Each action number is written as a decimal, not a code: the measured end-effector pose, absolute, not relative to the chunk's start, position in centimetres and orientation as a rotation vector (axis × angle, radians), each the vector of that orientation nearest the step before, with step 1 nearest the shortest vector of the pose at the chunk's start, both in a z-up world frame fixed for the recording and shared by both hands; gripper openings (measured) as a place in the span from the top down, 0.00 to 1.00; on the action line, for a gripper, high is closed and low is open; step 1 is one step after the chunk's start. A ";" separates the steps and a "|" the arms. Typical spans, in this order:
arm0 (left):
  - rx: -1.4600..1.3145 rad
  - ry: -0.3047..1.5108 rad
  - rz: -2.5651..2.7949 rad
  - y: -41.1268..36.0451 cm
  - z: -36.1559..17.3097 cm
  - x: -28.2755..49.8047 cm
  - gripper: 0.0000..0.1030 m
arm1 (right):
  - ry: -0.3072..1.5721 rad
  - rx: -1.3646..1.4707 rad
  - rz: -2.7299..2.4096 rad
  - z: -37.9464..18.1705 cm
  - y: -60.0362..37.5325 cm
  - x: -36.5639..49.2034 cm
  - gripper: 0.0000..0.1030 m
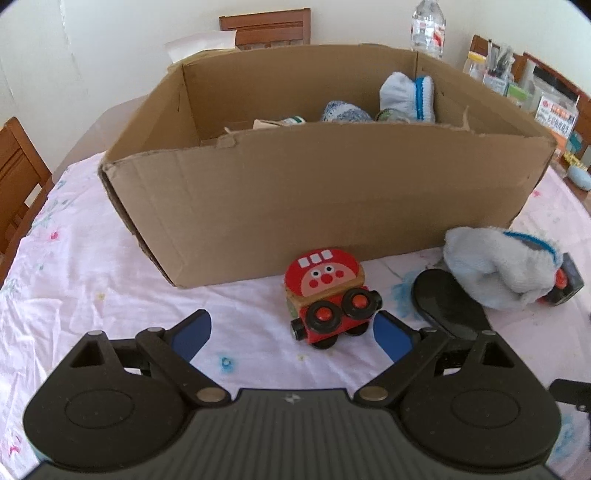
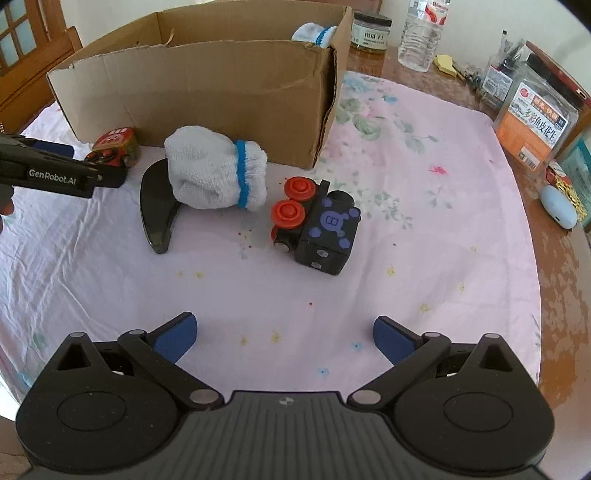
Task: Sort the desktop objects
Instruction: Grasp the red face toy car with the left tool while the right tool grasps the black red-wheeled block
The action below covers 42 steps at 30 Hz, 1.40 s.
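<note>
A red toy train with a painted face lies tipped on the pink cloth, just in front of the cardboard box. My left gripper stands open, its blue pads either side of the train's near end without touching it. In the right wrist view the left gripper reaches in from the left beside the red train. A black toy train with orange wheels lies on its side ahead of my open, empty right gripper. A rolled white sock with a blue band rests against a black curved piece.
The box holds more socks and small items. Past the cloth's right edge stand a water bottle, a jar, snack containers and a pale blue case. Wooden chairs flank the table.
</note>
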<state>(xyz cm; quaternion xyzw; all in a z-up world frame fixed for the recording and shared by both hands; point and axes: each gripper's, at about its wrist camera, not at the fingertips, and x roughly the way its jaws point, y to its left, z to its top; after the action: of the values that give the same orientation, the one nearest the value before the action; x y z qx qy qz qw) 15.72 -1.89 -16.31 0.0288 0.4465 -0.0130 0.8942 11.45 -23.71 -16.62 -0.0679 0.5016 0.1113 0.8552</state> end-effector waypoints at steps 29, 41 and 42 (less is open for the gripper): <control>-0.014 0.919 -0.037 -2.5 -16.8 17.0 0.41 | 0.889 -0.214 0.197 -15.8 -23.7 15.2 0.09; 0.022 0.925 -0.031 -2.3 -16.7 17.0 0.45 | 0.925 -0.116 0.158 -15.7 -25.1 15.9 0.21; 0.019 0.923 -0.029 -2.3 -16.7 17.1 0.45 | 0.931 -0.102 0.156 -15.8 -25.0 16.1 0.25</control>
<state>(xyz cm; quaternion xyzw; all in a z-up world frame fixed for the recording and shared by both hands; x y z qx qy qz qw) 17.06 -2.28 -16.67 0.0090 0.4452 -0.0142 0.8953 16.09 -24.99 -15.75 -0.0489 0.4484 0.0749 0.8893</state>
